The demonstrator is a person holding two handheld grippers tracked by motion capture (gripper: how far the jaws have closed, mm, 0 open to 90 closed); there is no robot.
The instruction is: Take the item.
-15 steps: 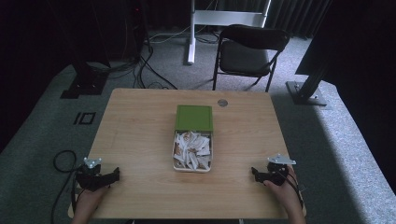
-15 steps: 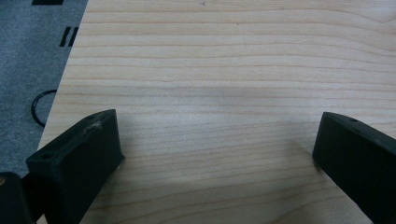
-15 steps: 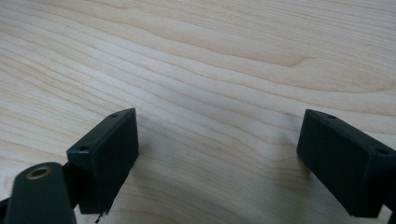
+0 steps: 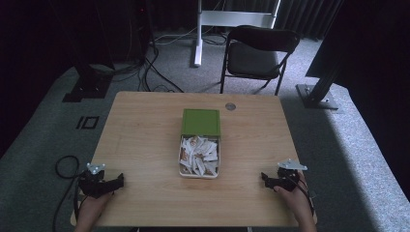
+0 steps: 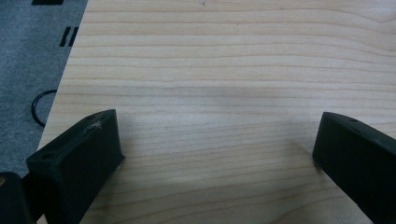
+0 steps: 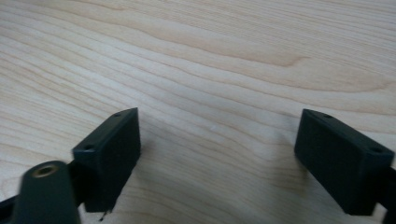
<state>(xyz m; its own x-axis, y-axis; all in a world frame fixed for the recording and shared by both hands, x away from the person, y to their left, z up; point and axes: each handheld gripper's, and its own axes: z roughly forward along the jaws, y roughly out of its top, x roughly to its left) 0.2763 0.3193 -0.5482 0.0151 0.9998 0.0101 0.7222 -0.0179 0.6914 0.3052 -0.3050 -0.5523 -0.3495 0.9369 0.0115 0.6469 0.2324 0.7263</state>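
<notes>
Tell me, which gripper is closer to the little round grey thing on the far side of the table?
The right gripper. The round grey thing lies right of the table's middle, so the right gripper at the near right edge is closer than the left gripper at the near left corner.

Wooden table (image 4: 145, 145): open tin (image 4: 199, 170), green lid (image 4: 201, 122), small disc (image 4: 230, 106)

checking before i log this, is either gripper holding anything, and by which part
Nothing is held. The left gripper and right gripper both have jaws wide apart over bare table.
</notes>
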